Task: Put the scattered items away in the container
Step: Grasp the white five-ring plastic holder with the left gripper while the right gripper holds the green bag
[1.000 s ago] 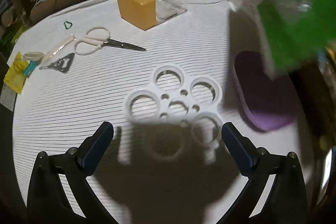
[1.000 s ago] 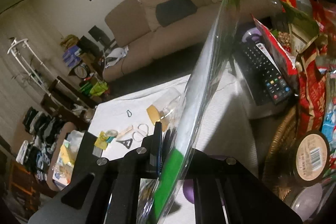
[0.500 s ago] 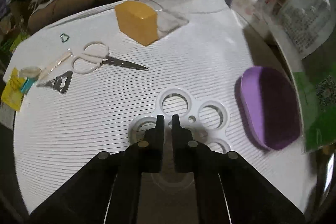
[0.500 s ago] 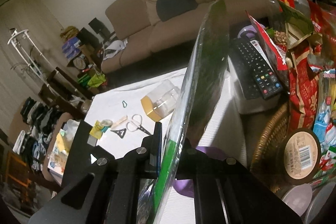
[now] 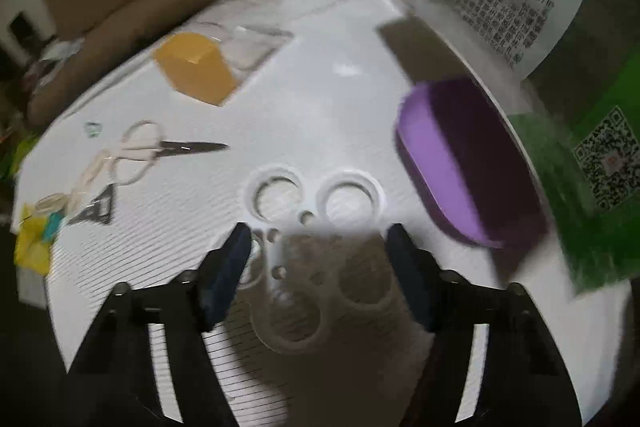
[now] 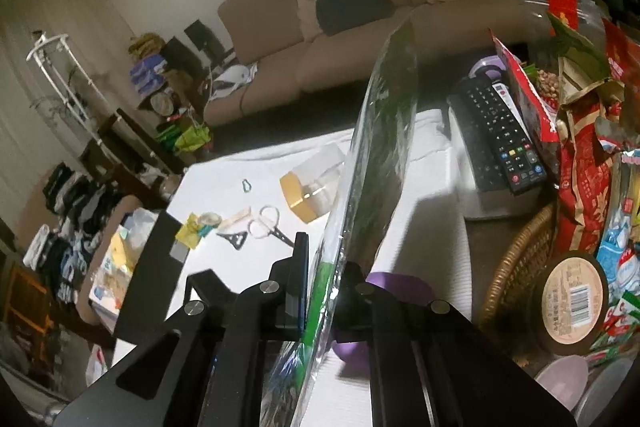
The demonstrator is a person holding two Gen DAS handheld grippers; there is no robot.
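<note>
Left gripper: jaws partway apart, just been opening, straddling the white ring tray lying flat mid-table, pads not pressing it. Right gripper: clamped on a green-and-clear plastic bag, held upright. Purple dish near the table's right edge.

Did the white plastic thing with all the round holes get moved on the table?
Cannot tell. The white ring tray keeps about the same spot between the scissors and the purple dish; the picture shifts because the camera moved.
</note>
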